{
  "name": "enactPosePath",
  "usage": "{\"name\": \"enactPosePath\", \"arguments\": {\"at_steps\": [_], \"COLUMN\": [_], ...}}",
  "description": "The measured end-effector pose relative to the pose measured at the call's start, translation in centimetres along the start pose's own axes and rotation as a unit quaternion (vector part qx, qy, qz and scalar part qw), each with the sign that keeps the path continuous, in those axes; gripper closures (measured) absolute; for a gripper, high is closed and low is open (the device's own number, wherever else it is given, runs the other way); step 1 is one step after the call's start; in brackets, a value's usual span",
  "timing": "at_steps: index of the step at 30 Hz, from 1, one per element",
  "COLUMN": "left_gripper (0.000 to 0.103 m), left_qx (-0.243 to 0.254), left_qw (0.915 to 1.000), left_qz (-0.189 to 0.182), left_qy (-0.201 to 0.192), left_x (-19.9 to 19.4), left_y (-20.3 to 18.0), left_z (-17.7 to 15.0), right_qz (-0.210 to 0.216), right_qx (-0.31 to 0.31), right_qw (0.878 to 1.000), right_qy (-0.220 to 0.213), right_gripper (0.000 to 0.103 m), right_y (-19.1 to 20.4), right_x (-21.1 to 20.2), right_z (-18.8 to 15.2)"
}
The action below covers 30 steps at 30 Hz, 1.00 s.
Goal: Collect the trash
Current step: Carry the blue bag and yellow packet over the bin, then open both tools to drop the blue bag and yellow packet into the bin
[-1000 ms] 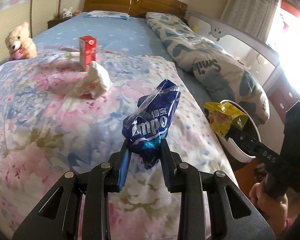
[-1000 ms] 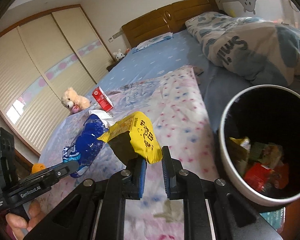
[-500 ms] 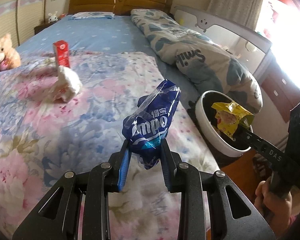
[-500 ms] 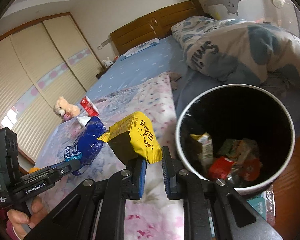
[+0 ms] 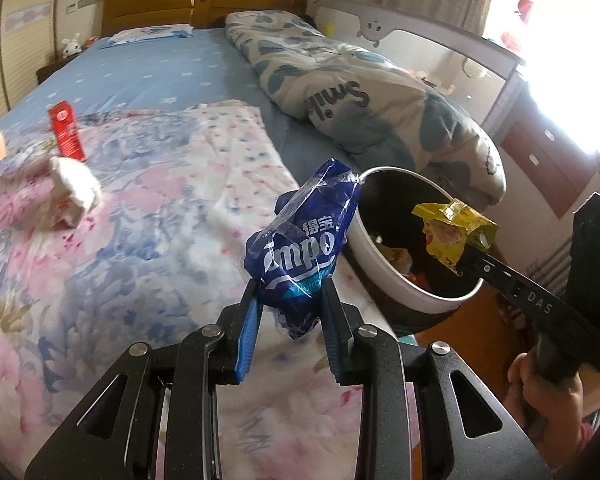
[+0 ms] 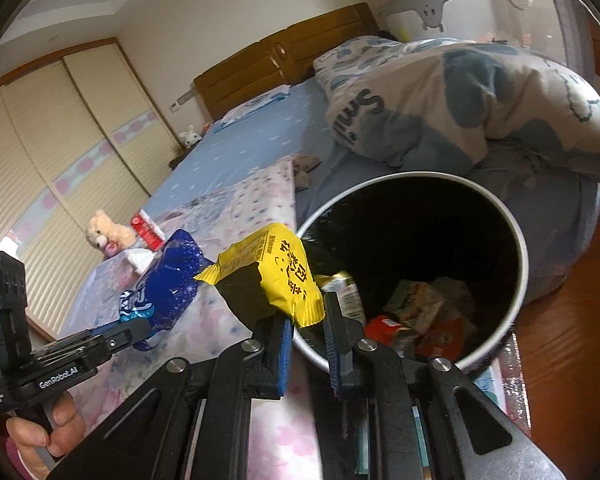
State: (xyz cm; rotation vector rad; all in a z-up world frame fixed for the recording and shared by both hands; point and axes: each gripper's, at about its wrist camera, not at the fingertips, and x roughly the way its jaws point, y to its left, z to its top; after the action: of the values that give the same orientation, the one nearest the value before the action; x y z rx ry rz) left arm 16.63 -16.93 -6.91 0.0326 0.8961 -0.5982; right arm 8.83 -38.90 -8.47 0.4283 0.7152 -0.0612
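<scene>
Both wrappers now nearer the bin (image 5: 384,276) rim: left gripper (image 5: 291,300) clamps blue wrapper (image 5: 304,248), right gripper (image 6: 305,320) clamps yellow wrapper (image 6: 276,268).

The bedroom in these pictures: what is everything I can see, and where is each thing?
Crumpled blue plastic wrapper: one, in left gripper.
Yellow snack packet: one, in right gripper, at the bin's rim.
Round white-rimmed trash bin: one, beside the bed, litter inside.
Red carton: one, upright on floral quilt.
White tissue wad: one, before the carton.
Teddy bear: one, cream, by the carton.
Rolled duvet: one, blue-white.
Hands: two, gripping handles.
</scene>
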Motion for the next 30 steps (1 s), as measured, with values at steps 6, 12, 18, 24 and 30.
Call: {"name": "enactPosePath", "arguments": {"at_steps": [6,12,18,24,30], "left_gripper": [0.076,0.076,0.076,0.076,0.076], "left_qx": [0.015,0.034,0.046,0.055,0.061], "left_qw": [0.9998,0.9993,0.9987,0.9982,0.9977], "left_qz": [-0.010,-0.014,-0.014,-0.014,-0.012], "left_qy": [0.007,0.012,0.016,0.019,0.026], "left_x": [1.2,2.4,3.2,3.8,4.7], "left_y": [-1.9,-3.9,-5.3,-6.4,-7.0], "left_z": [0.8,1.4,2.0,2.4,2.6], "right_qz": [-0.022,-0.034,-0.039,-0.043,-0.045], "right_qx": [0.012,0.020,0.026,0.031,0.035], "right_qw": [1.000,0.999,0.999,0.999,0.998], "right_qy": [0.002,0.001,0.000,-0.002,0.004], "right_gripper": [0.088,0.088,0.088,0.088,0.088], "right_y": [-2.0,-3.3,-4.2,-4.9,-5.4], "right_x": [-0.5,-0.5,-0.7,-0.7,-0.6], "right_z": [0.5,0.9,1.3,1.6,1.8]}}
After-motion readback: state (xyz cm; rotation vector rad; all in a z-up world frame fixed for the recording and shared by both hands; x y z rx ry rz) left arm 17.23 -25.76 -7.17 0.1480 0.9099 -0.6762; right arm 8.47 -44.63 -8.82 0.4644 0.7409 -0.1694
